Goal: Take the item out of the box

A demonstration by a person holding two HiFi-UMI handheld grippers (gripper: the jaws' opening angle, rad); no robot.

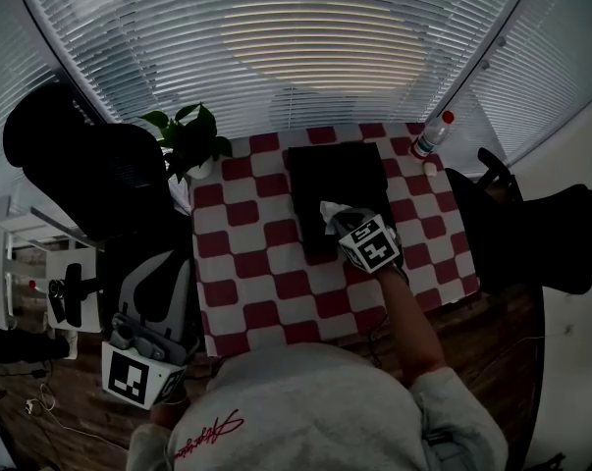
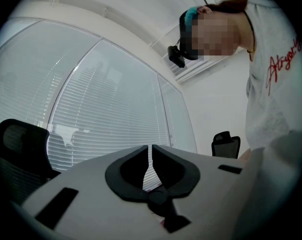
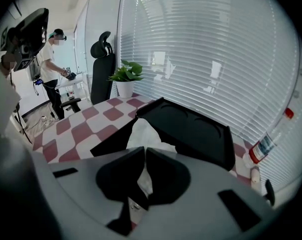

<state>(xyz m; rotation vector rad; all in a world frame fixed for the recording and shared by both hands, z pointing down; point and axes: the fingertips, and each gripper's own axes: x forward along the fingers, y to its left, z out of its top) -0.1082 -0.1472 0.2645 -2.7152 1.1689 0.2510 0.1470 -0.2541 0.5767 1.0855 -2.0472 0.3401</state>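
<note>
Both jaws of right hand-held gripper pinch tissue.

Your right gripper, matt grey plastic with dull black jaws, grips a soft, crumpled white paper tissue over the matt black box, whose smooth moulded walls look like plastic. Beneath the box, the red-and-white checked tablecloth lies smooth with a faint sheen. Behind the box, a clear plastic bottle glints. To the box's left, the potted plant shows glossy leaves.
</note>
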